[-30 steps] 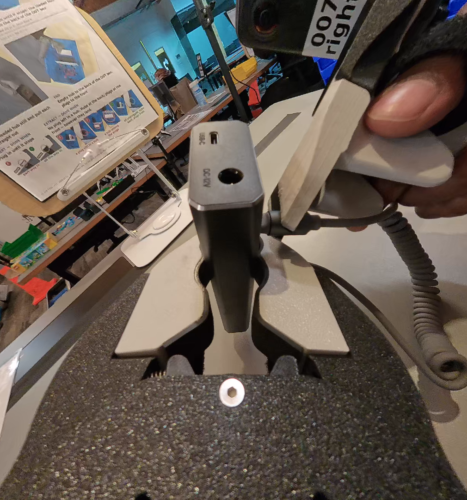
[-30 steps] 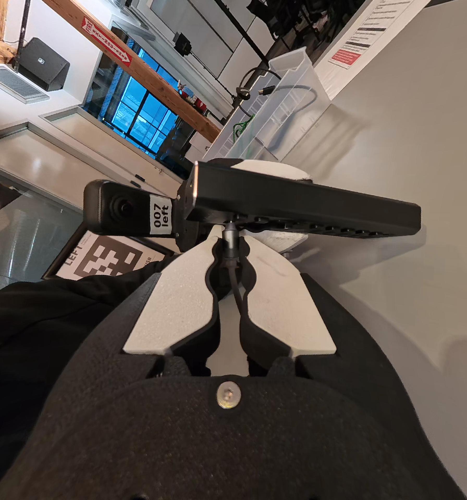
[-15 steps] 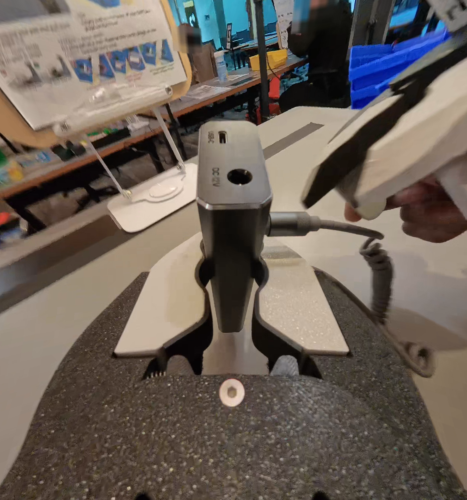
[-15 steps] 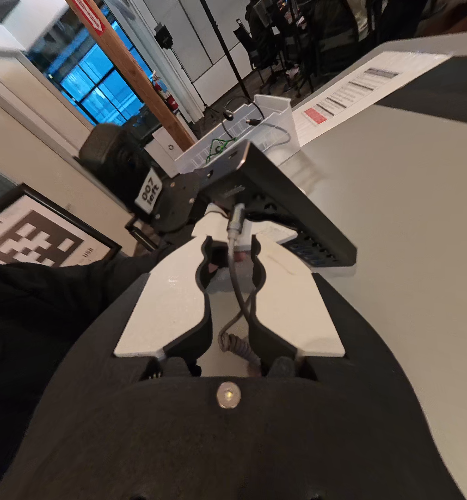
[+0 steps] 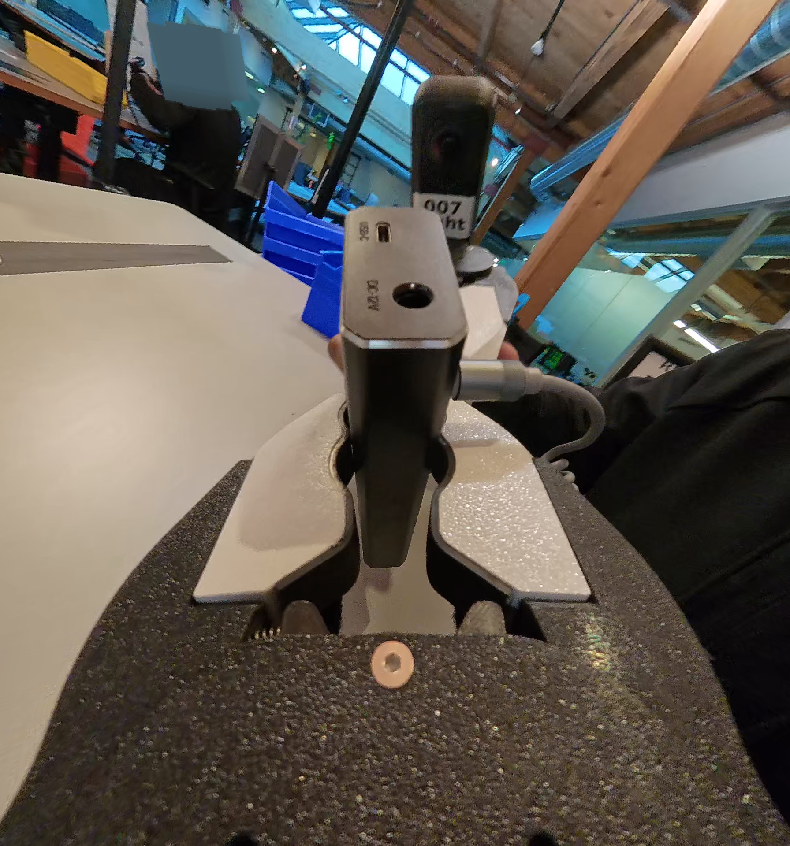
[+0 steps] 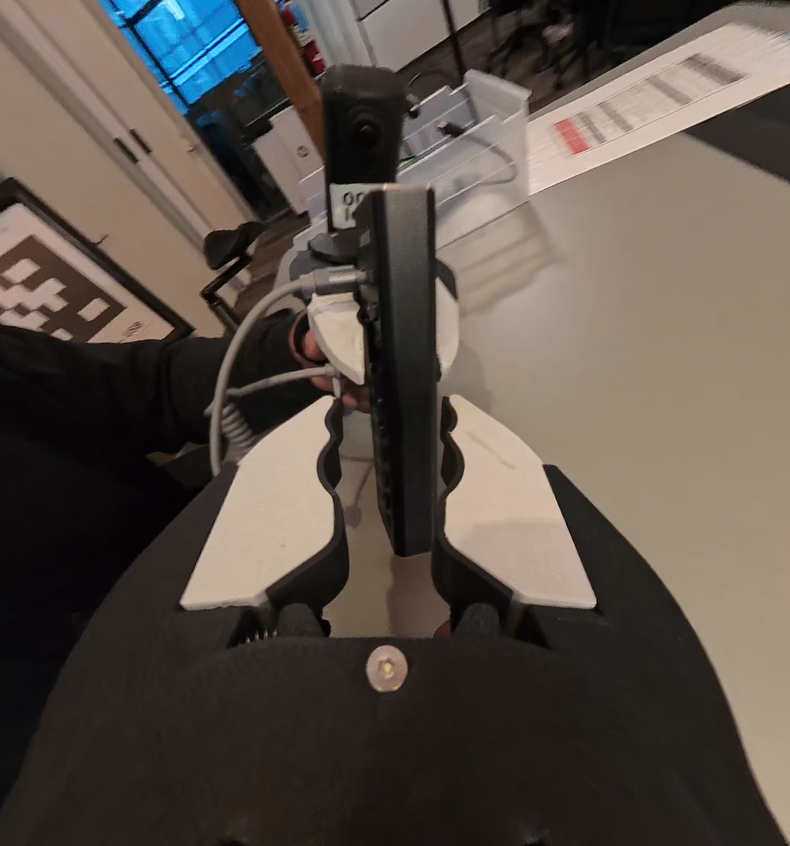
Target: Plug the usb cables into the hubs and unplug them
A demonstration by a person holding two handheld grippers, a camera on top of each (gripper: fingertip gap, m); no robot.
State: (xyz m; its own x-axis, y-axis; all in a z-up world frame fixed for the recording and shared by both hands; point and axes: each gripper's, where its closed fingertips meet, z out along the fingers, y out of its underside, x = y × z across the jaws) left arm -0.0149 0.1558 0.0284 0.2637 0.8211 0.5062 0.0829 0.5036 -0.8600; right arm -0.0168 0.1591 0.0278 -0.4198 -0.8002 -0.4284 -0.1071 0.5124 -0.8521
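Observation:
My left gripper (image 5: 395, 421) is shut on the near end of a dark grey USB hub (image 5: 400, 366) and holds it above the table. A grey USB plug (image 5: 498, 380) sits in the hub's right side, and its coiled cable hangs down. In the right wrist view the hub (image 6: 404, 366) stands edge-on between the fingers of my right gripper (image 6: 391, 407). The jaws are open, with a gap on the left side. The plug (image 6: 333, 277) and coiled cable (image 6: 233, 412) show at the hub's left. The left gripper's camera (image 6: 361, 137) faces me from the far end.
The grey table (image 5: 132, 366) has a dark strip at its far left. Blue bins (image 5: 301, 247) stand past its edge. A clear plastic bin (image 6: 475, 137) with cables and a printed sheet (image 6: 659, 105) lie at the back. A person's black sleeve (image 5: 704, 503) is on the right. Left and right tips are no more than a few centimetres apart.
My right gripper let go of the plug, left it in the hub, and swung round so its open jaws straddle the hub's free end. My left gripper turned to the right with the hub.

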